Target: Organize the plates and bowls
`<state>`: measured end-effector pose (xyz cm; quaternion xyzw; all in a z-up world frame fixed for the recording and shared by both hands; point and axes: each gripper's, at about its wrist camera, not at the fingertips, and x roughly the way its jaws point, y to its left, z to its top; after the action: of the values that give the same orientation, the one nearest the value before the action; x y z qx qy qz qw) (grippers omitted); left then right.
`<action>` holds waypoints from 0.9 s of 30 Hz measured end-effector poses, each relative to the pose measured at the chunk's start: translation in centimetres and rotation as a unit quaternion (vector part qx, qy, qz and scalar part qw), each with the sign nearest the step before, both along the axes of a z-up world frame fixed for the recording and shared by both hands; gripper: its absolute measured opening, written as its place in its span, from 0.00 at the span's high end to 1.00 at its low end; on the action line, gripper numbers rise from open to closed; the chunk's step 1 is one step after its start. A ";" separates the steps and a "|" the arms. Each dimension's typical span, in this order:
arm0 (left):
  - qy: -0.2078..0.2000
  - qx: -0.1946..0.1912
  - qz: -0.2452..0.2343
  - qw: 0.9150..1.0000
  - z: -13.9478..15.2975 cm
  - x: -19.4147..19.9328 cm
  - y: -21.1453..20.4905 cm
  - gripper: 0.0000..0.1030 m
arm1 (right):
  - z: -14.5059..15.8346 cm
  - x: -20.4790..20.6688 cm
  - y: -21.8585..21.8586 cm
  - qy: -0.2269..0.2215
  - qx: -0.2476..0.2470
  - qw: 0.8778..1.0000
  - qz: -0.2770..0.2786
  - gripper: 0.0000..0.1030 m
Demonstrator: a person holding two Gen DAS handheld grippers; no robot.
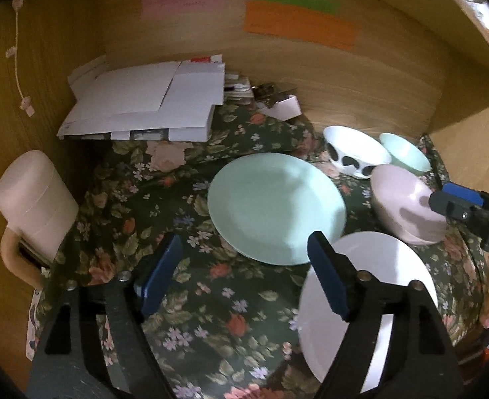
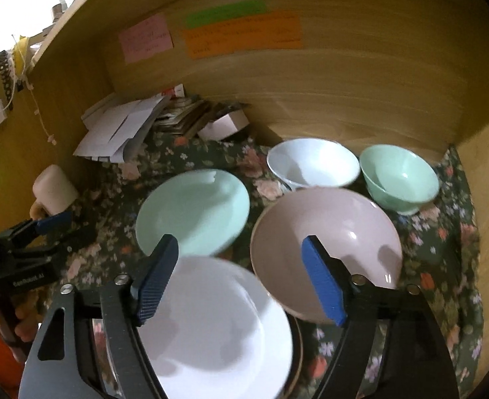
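On the floral cloth (image 1: 211,299) lie a mint plate (image 1: 274,206) (image 2: 194,212) and a white plate (image 1: 377,292) (image 2: 218,329). A pink bowl (image 1: 407,206) (image 2: 327,252), a white bowl with black spots (image 1: 354,153) (image 2: 311,163) and a mint bowl (image 1: 407,153) (image 2: 397,176) stand to the right. My left gripper (image 1: 244,266) is open and empty above the cloth, near the mint plate's front edge. My right gripper (image 2: 241,262) is open and empty, hovering over the white plate and the pink bowl's near rim. It also shows in the left wrist view (image 1: 460,202).
A pile of white papers and envelopes (image 1: 144,106) and a small white box (image 1: 284,106) lie at the back. A pink lidded mug (image 1: 35,196) stands at the left. Wooden walls (image 1: 344,66) close in the back and both sides, with coloured notes (image 1: 301,23) stuck on.
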<state>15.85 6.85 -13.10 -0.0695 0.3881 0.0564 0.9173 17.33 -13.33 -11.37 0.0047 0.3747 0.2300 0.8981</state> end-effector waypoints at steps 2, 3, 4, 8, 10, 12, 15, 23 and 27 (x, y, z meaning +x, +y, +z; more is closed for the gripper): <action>0.007 -0.002 0.005 1.000 -0.4 0.8 0.7 0.22 | -0.2 1.0 0.6 0.004 -0.002 1.000 0.003 0.28; 0.011 -0.001 0.007 1.000 -0.7 1.2 1.1 0.22 | -0.3 1.6 0.9 0.007 -0.003 1.000 0.006 0.28; 0.014 0.000 0.009 1.000 -0.9 1.5 1.4 0.22 | -0.4 2.2 1.1 0.010 -0.004 1.000 0.009 0.28; 0.031 0.001 0.018 0.999 -2.3 3.2 2.6 0.22 | -1.3 4.6 2.3 0.023 -0.014 1.000 0.016 0.28; 0.039 -0.001 0.022 0.999 -2.9 3.8 3.1 0.22 | -1.9 5.7 3.1 0.032 -0.025 0.999 0.022 0.28; 0.050 -0.008 0.025 0.998 -3.7 4.5 3.6 0.22 | -2.4 6.7 3.7 0.040 -0.036 0.998 0.029 0.28; 0.063 -0.018 0.028 0.997 -4.7 5.5 4.3 0.22 | -3.5 8.3 4.9 0.053 -0.056 0.996 0.042 0.28; 0.083 -0.029 0.024 0.996 -6.3 7.4 5.1 0.22 | -6.2 12.0 7.4 0.111 -0.091 0.987 0.077 0.44; 0.088 -0.034 0.018 0.995 -6.9 8.0 5.1 0.22 | -7.2 13.2 8.2 0.138 -0.107 0.981 0.088 0.51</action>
<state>23.89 11.93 -20.03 -0.1022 0.4677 0.0652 0.8756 30.55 -5.08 -18.60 -0.0930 0.5165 0.2638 0.8093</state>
